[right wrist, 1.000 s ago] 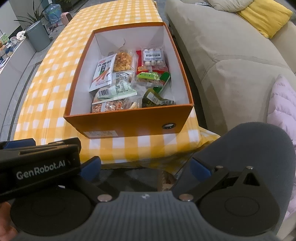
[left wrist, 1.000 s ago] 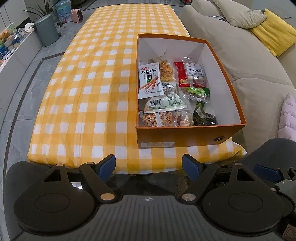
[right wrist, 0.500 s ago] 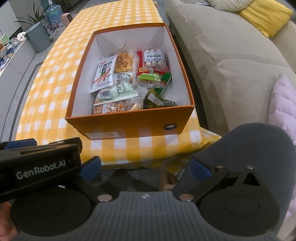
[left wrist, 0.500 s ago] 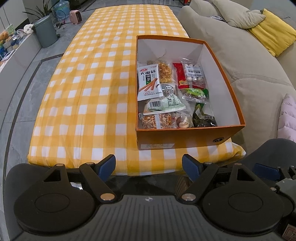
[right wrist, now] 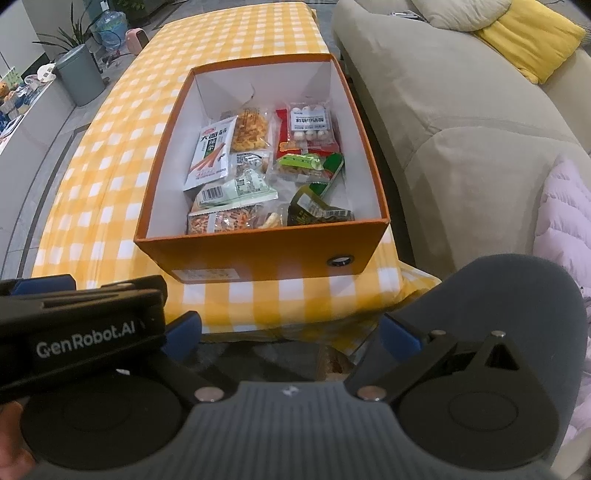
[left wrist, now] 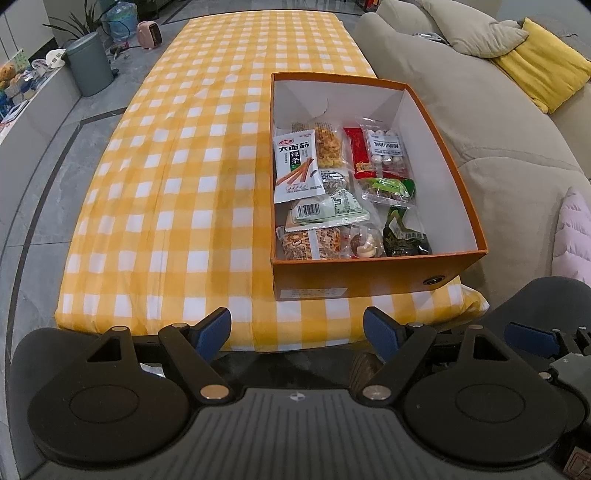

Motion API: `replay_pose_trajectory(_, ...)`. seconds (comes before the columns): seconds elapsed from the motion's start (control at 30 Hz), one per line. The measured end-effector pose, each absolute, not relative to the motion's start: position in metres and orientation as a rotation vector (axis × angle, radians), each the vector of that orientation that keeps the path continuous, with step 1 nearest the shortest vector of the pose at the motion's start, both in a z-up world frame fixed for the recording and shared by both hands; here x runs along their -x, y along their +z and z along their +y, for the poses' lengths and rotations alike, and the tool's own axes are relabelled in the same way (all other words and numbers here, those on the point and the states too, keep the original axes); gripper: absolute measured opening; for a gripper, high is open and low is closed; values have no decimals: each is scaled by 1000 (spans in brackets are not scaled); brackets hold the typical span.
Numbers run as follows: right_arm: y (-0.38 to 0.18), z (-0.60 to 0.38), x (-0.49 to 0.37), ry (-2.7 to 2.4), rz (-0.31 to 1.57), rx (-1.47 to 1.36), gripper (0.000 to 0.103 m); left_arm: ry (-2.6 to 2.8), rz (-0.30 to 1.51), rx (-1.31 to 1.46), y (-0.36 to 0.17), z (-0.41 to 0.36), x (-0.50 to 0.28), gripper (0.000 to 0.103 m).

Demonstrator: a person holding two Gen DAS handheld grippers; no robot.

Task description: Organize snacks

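- Table (left wrist: 192,177) runs long toward 12 o'clock, covered in a yellow-and-white checked cloth; grey tile floor at 9 o'clock of it.
- Beige sofa (left wrist: 480,122) along the 3 o'clock side, yellow cushion (left wrist: 543,74) on it at about 1 o'clock; something pale pink and quilted (right wrist: 565,221) at the sofa's near end.
- Grey-green bin (left wrist: 90,66) with a potted plant behind it at 10–11 o'clock, small pink appliance (left wrist: 149,35) on the floor near 11 o'clock.
- Orange box (left wrist: 369,273), white inside, lid off, sits on the table's near end toward the 3 o'clock edge; black eyelet on its near wall.
- Snack packs (left wrist: 332,192) lie flat in the box in a loose pile, mostly toward its 9 o'clock wall, overlapping.
- White pack with orange sticks (left wrist: 295,166) at the 10 o'clock part of the pile; clear pack of white balls (left wrist: 384,147) over a red one at 1 o'clock; dark green pack (left wrist: 404,240) at 5 o'clock, tilted against the near wall.
- Left gripper (left wrist: 297,332) wide apart, holding nothing, short of the table's near edge.
- Right gripper (right wrist: 291,336) also wide apart, nothing in it, just at 3 o'clock of the left one.
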State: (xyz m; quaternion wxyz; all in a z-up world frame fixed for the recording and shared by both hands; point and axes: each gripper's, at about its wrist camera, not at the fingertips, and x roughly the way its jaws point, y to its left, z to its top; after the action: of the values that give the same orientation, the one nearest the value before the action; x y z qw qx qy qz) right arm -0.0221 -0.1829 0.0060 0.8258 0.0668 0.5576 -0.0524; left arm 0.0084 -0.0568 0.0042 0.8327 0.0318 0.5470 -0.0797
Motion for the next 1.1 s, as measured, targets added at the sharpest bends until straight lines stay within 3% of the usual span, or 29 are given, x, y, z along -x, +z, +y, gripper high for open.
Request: replay_pose_trajectory(1.1,7,-182,25,-111,1173,-132,100,-181,1155,-74,4,-57,-7,95)
